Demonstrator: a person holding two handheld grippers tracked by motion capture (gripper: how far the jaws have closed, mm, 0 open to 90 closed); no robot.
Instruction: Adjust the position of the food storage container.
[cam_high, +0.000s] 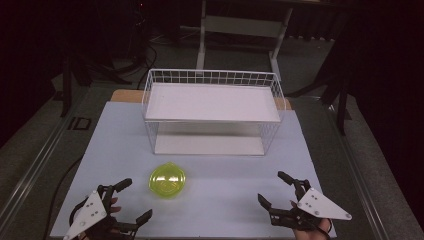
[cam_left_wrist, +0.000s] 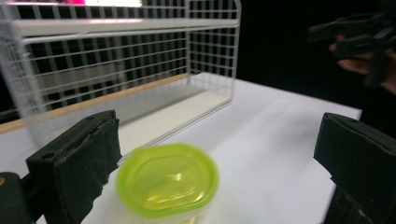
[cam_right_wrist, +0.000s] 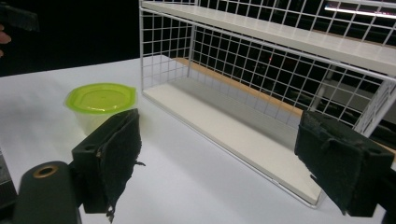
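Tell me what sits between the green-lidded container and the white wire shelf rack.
Nothing: the high view shows only bare white tabletop between the round green-lidded plastic container and the two-tier white wire shelf rack.

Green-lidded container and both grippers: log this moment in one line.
left gripper open, empty | right gripper open, empty | green-lidded container on table, before wire shelf rack, nearer left gripper

The tub (cam_high: 167, 180) has a bright lime-green lid over a pale, see-through body. The rack (cam_high: 212, 111) is white wire in a square grid, with plain white shelves, on a pale bluish-white table (cam_high: 115, 145). Both grippers' jaws are black, and each carries a light grey plate (cam_high: 322, 204).
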